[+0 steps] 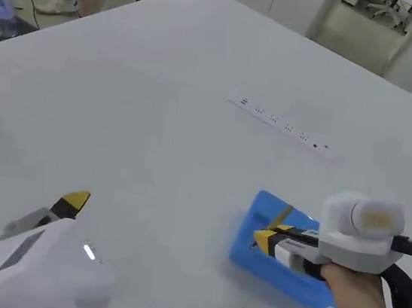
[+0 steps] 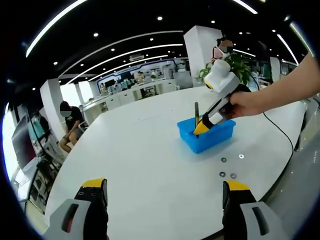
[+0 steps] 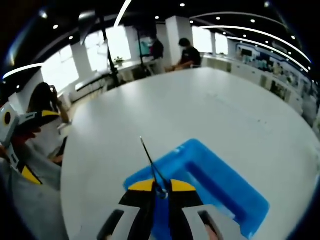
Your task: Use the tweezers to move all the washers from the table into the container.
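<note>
1. Nearest the headset, the left hand-held gripper (image 1: 112, 259) sits over the white counter (image 1: 157, 117). Its yellow-tipped jaws are spread wide with nothing between them.
2. Further right, a hand (image 1: 358, 295) carries the right hand-held gripper (image 3: 159, 189). It is clenched on thin dark metal tweezers (image 3: 149, 160), with the jaws pressed together around them.
3. That hand-held gripper is above a blue rectangular plastic container (image 1: 270, 275). In the right gripper view the tweezers reach forward past the container's corner.
4. The tweezer tips are too fine to tell whether they carry anything.
5. Four small flat silver metal washers (image 2: 233, 176) lie loose on the counter. They are near the container on the side toward the person, apart from the tweezers.
6. A long white power strip (image 1: 282, 124) lies flat on the counter, well beyond the container.
</note>
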